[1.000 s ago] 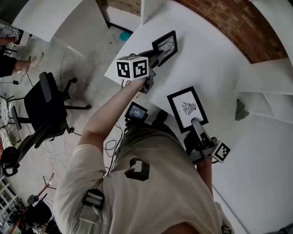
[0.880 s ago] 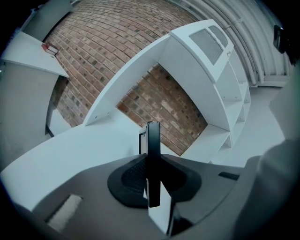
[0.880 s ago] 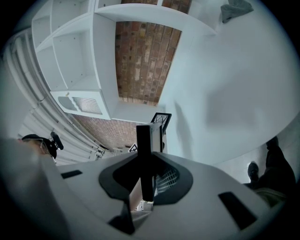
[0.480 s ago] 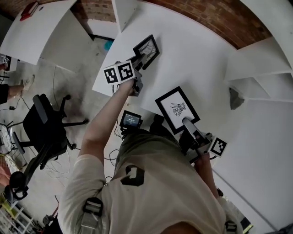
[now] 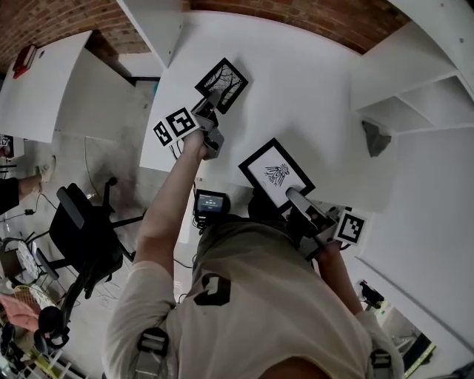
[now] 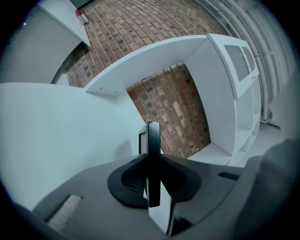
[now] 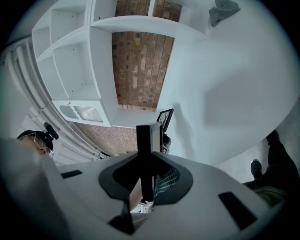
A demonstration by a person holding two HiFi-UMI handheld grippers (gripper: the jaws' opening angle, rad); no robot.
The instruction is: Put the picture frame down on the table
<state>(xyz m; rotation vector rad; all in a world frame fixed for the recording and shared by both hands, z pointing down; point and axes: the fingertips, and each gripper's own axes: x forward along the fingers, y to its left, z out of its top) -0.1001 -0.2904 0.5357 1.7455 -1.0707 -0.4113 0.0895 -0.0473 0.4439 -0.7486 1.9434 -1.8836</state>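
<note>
While in L gripper (image 5: 211, 102), frame (image 5: 224, 80) diag.

wall (image 5: 37, 22): red brick | furniture: white shelving (image 5: 415, 81), black office chair (image 5: 81, 237) | floor (image 5: 104, 159): grey, possibly concrete

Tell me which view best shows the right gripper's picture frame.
Head view: the frame shows its drawing plainly. The right gripper view shows only its black edge between the jaws; the left gripper view shows none.
</note>
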